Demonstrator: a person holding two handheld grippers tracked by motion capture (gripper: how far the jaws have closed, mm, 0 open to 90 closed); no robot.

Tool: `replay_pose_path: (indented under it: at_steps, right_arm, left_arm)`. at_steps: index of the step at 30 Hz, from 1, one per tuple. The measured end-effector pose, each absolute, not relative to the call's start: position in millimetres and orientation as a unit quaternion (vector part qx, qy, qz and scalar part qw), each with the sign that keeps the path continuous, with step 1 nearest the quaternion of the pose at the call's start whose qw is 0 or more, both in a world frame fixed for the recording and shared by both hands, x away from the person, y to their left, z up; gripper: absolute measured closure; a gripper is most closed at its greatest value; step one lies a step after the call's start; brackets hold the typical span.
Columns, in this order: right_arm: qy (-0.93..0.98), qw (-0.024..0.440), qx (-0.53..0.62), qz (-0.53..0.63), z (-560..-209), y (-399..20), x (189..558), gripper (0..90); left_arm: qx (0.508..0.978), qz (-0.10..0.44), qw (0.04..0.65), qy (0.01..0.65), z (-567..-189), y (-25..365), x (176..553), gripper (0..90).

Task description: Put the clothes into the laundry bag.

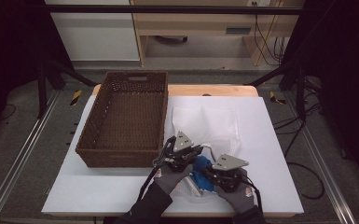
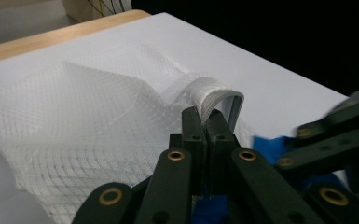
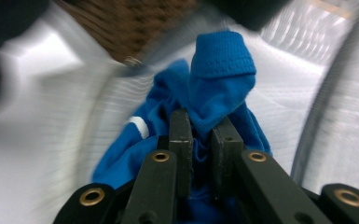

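Blue knit garment [image 1: 201, 173] near table's [image 1: 270, 140] front edge, beside white mesh laundry bag [image 1: 207, 122] | left gripper view: left gripper [image 2: 206, 122] clamps bag's rim | right gripper view: right gripper [image 3: 200, 128] pinches crumpled blue cloth | step: bagging; next likely feed cloth into held-open mouth

- We find the wicker basket [image 1: 123, 122] walling off the table's [image 1: 270, 154] left half; its open top admits entry from above.
- Right of the basket, the white mesh bag [image 1: 214, 122] lies flat; passage over it is free.
- In front of the basket, bare table is unobstructed.
- Near the basket's front right corner, both grippers and the blue cloth [image 1: 201, 173] crowd together.
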State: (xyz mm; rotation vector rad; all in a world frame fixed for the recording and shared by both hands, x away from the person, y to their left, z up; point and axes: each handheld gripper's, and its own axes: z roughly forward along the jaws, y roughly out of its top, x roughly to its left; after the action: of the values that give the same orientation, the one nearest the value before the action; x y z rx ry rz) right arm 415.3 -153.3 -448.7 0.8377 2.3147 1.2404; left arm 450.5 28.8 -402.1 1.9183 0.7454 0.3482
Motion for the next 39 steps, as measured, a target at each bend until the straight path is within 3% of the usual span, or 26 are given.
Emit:
replay_pose_path:
  at_steps: [5,8,12,21,24,27,30,34,36,39]
  right_arm:
    - [0.798,0.246,0.354,0.421,-455,-147,445,76.0]
    - [0.801,0.255,0.373,0.393,-460,-147,457,74.2]
    - [0.806,0.239,0.372,0.393,-463,-151,457,64.3]
    - [0.771,0.201,0.348,0.494,-432,-188,418,40.4]
    - [0.781,0.174,0.356,0.483,-442,-189,414,25.4]
    - [0.797,0.166,0.358,0.458,-460,-181,412,22.1]
    - [0.816,0.166,0.353,0.427,-473,-172,413,29.0]
    - [0.816,0.152,0.364,0.421,-478,-171,420,65.2]
    - [0.817,0.151,0.368,0.417,-477,-170,421,72.2]
    - [0.818,0.165,0.362,0.414,-468,-167,418,74.8]
  left_arm:
    - [0.796,0.148,0.506,0.298,-399,29,443,88.6]
    - [0.798,0.142,0.502,0.303,-406,30,444,88.5]
    - [0.798,0.135,0.497,0.311,-415,32,448,88.5]
    - [0.793,0.134,0.5,0.322,-415,36,452,88.5]
    - [0.793,0.136,0.5,0.321,-415,36,452,88.5]
    - [0.794,0.137,0.499,0.321,-415,37,452,88.5]
    - [0.793,0.137,0.5,0.32,-414,37,452,88.5]
    - [0.793,0.136,0.499,0.32,-415,36,452,88.5]
    - [0.793,0.136,0.5,0.32,-415,36,452,88.5]
    - [0.793,0.135,0.501,0.321,-414,35,452,88.5]
